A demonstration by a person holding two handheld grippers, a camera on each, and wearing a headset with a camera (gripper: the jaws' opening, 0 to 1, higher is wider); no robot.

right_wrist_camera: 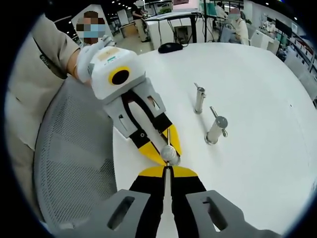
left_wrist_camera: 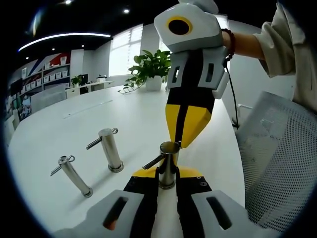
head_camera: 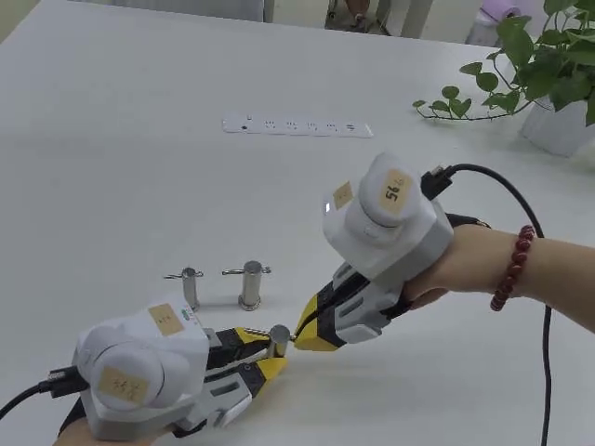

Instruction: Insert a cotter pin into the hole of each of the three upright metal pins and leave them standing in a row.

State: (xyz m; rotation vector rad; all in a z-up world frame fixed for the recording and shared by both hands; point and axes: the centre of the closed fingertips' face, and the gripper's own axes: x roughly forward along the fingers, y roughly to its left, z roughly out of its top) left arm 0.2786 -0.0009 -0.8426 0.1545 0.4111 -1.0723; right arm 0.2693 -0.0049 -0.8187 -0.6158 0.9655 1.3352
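The white table point(head_camera: 112, 139) is wide and mostly bare, in a bright office. Nearest to the person, the left gripper point(head_camera: 268, 351) has its jaws clamped on the lower body of a metal pin point(left_wrist_camera: 168, 163), which stands upright on the table. A cotter pin point(left_wrist_camera: 151, 161) is in the hole near the top of this pin, and its end comes out on the far side. The right gripper point(head_camera: 305, 336) meets it from the other side with its jaws pressed together, I think on the loop end of the cotter pin.

The metal pin looks solid, stiff and smooth, so it can slip or tip; low on the body is a good place to hold. The cotter pin is thin, light wire and bends easily; the loop is the best grip.

Behind, a finished pin point(head_camera: 249, 283) and a second finished pin point(head_camera: 191, 288) stand upright side by side, each with a cotter pin in it. Further away lies a power strip point(head_camera: 297, 125). At the far edge, a white pot point(head_camera: 558, 130) holds a green plant point(head_camera: 544, 65).
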